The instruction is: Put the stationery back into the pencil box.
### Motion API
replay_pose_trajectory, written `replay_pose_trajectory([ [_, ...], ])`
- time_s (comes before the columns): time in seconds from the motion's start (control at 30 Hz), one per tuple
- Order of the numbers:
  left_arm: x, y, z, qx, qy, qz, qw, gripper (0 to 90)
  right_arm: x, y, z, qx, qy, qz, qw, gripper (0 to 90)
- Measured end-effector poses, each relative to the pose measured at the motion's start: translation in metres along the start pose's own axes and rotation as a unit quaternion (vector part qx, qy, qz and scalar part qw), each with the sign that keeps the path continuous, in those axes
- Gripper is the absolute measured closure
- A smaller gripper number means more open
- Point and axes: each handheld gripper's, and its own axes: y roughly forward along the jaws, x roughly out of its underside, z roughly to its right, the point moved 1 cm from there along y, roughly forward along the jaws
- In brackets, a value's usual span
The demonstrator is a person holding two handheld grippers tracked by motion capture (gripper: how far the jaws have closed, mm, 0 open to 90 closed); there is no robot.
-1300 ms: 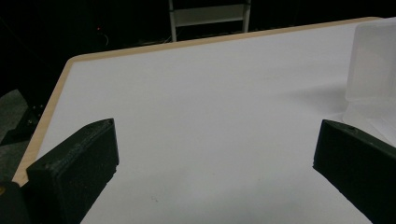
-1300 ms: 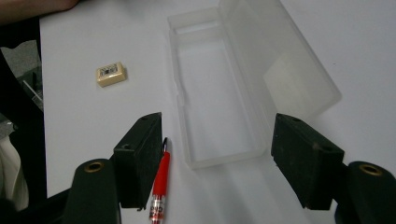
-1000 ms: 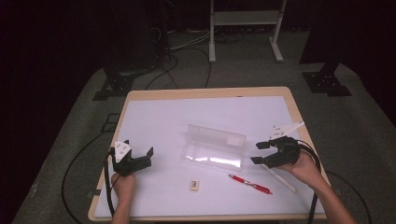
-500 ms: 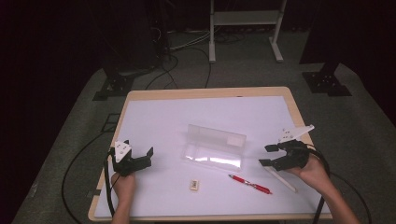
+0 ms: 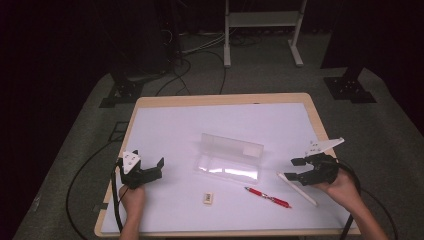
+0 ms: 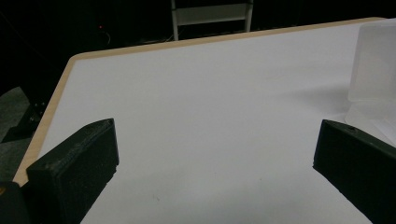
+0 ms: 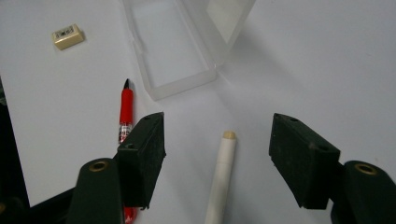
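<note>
Now the right gripper (image 7: 217, 156) has been brought back and lowered over the white stick (image 7: 221, 179), which lies on the table (image 5: 165, 125) between its released, empty jaws. Apparently a grasp is being prepared. The left gripper (image 5: 141, 167) rests released, apart.

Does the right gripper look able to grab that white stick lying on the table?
Probably yes. The right gripper hangs open above the white stick, which lies between its jaws with nothing over it; the red pen lies just outside.
</note>
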Motion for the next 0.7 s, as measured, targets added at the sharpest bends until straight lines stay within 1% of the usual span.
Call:
replay_pose_trajectory([
  [0.43, 0.0, 0.0, 0.0, -0.001, 0.001, -0.001, 1.0, 0.0, 0.022, 0.001, 0.001, 0.019, 0.018, -0.023, 0.9994, 38.7],
  [0.57, 0.0, 0.0, 0.0, -0.001, 0.001, -0.001, 1.0, 0.0, 0.027, 0.0, 0.0, 0.023, 0.023, -0.031, 0.999, 40.7],
  [0.7, 0.0, 0.0, 0.0, -0.001, 0.002, -0.001, 1.0, 0.0, 0.031, 0.0, -0.003, 0.029, 0.022, -0.039, 0.9986, 42.9],
])
